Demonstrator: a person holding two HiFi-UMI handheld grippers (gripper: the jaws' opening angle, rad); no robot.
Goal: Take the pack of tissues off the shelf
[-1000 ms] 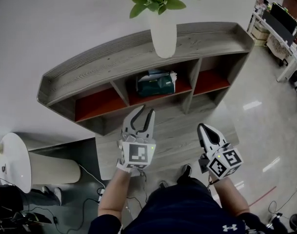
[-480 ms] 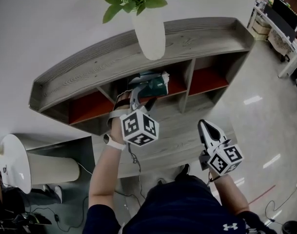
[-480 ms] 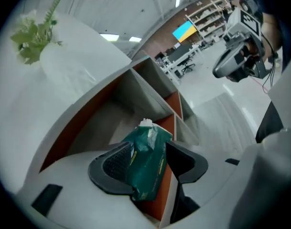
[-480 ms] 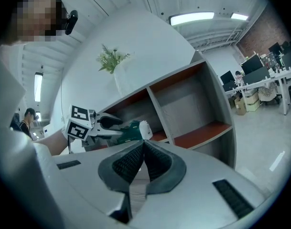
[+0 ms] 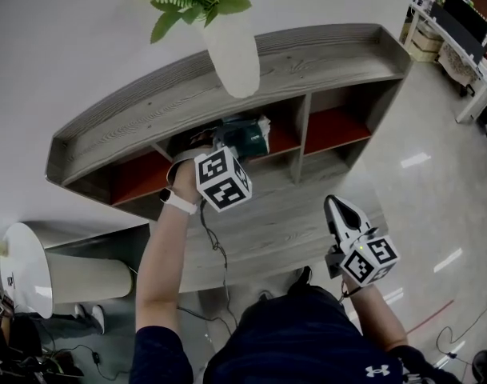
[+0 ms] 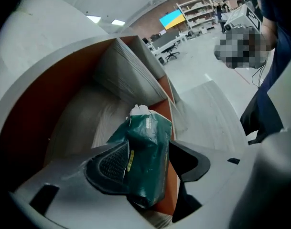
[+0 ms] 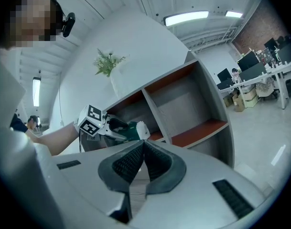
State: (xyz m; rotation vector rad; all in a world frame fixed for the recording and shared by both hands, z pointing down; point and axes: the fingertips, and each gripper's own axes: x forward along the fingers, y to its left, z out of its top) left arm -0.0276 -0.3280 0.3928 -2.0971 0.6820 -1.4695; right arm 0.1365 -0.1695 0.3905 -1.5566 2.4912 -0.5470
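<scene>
The dark green pack of tissues [image 5: 246, 137] lies in the middle compartment of the grey wooden shelf [image 5: 323, 53], on its red floor. My left gripper [image 5: 225, 142] reaches into that compartment. In the left gripper view its jaws have just been opening and now stand wide on either side of the pack [image 6: 147, 151]; the left pad [image 6: 114, 162] lies against the wrapper, while the right one stands apart from it. My right gripper [image 5: 333, 207] hangs shut and empty in front of the shelf, and its view shows the pack [image 7: 131, 130] with the left gripper [image 7: 114, 125].
A white vase [image 5: 232, 51] with green leaves stands on the shelf top above the middle compartment. The neighbouring compartments [image 5: 339, 126] hold nothing. A round white table [image 5: 22, 270] is at lower left, with cables on the floor. Office desks [image 5: 459, 30] stand at far right.
My left gripper has gone forward from in front of the person into the middle compartment, rolling as it went, and its jaws have spread around the tissue pack. The right gripper has shifted slightly.
</scene>
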